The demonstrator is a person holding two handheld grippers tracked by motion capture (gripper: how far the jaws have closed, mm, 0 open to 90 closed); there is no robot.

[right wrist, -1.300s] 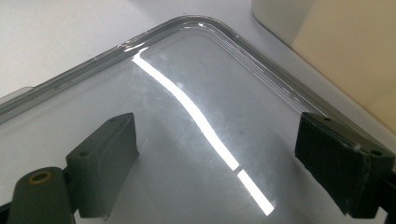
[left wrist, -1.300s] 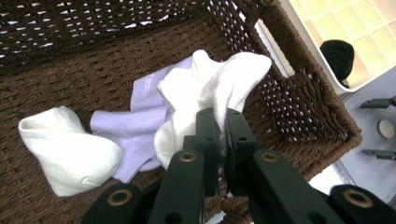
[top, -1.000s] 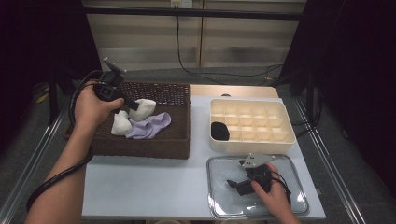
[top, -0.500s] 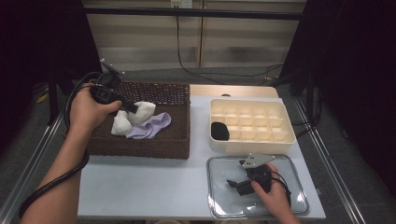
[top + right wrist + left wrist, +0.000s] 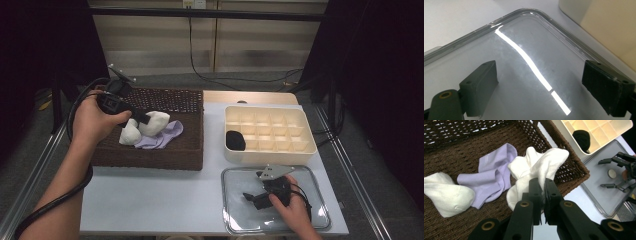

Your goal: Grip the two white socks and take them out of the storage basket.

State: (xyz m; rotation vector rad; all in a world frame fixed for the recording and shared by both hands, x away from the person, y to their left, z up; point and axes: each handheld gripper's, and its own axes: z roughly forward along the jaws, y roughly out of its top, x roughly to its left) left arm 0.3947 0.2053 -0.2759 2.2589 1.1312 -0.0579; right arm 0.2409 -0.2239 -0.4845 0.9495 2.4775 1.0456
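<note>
My left gripper [image 5: 142, 119] is over the brown wicker basket [image 5: 165, 155], its jaws shut on one end of a white sock [image 5: 536, 167]. The rest of that sock [image 5: 156, 122] bunches just beyond the jaws. A lavender sock [image 5: 491, 175] and a second white sock [image 5: 446, 195] lie on the basket floor beside it. My right gripper [image 5: 541, 85] rests low over a clear plastic lid [image 5: 524, 37] at the table's near right, jaws wide open with nothing between them. It also shows in the high view, the right gripper [image 5: 252, 197].
A cream divided box [image 5: 270, 130] stands right of the basket, with a rolled black sock [image 5: 235, 140] in its near-left compartment. The clear lid [image 5: 240, 220] lies in front of the box. Bare white table [image 5: 150, 200] stretches in front of the basket.
My left hand has drifted slightly toward the near left with the white sock still pinched. The right gripper has stayed where it was.
</note>
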